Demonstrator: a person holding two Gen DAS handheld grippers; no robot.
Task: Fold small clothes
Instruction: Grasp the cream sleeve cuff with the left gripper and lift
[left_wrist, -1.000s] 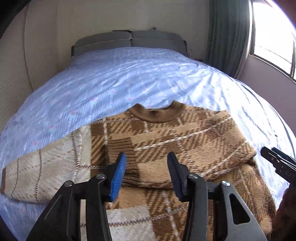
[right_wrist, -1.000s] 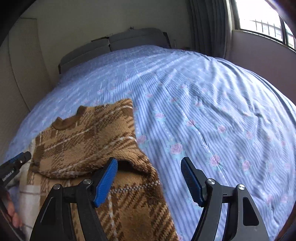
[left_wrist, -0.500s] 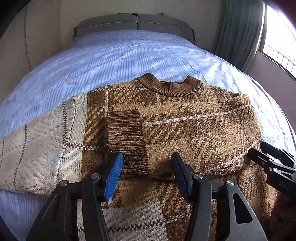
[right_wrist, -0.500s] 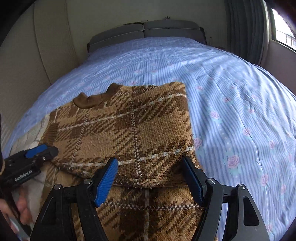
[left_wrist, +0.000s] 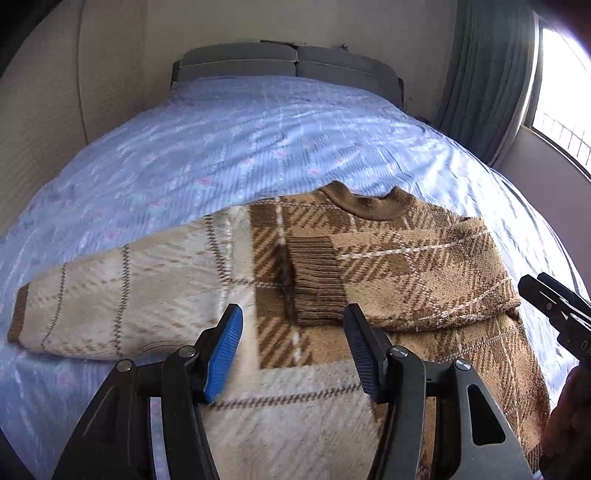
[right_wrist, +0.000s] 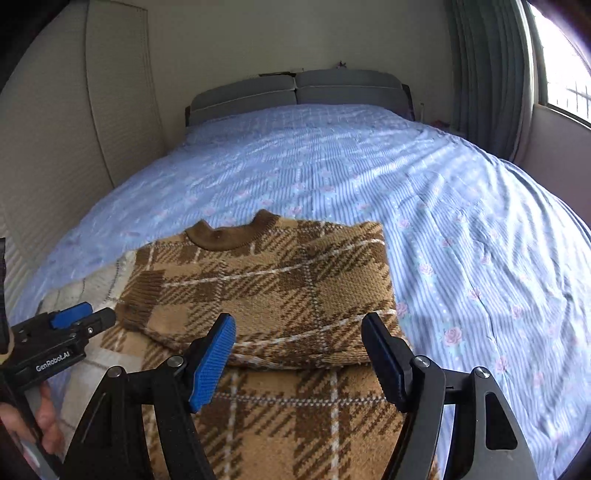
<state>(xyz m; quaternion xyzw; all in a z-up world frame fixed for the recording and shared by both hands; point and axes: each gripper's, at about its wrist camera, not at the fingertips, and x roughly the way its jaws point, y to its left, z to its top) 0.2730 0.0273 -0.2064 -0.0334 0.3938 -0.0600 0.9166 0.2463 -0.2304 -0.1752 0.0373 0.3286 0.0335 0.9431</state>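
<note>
Plaid sweater (left_wrist: 369, 280) half-folded on the bed (right_wrist: 369, 166)

One sleeve (left_wrist: 406, 273) lies across its chest, the other spread flat — both tongs, left (left_wrist: 293, 350) and right (right_wrist: 301, 360), hover apart and empty; the left one's body reads "GenRobot.AI".

Left gripper body (right_wrist: 51, 343): in my right wrist view, at about 8 o'clock, I read white lettering "GenRobot.AI" on its black side.
Right gripper body (left_wrist: 561, 314): in my left wrist view, at about 4 o'clock, I make out only a white fragment, perhaps "D", cut off by the frame edge; the rest I cannot read.
Elsewhere: I find no other legible text, number or sign in either view.
</note>
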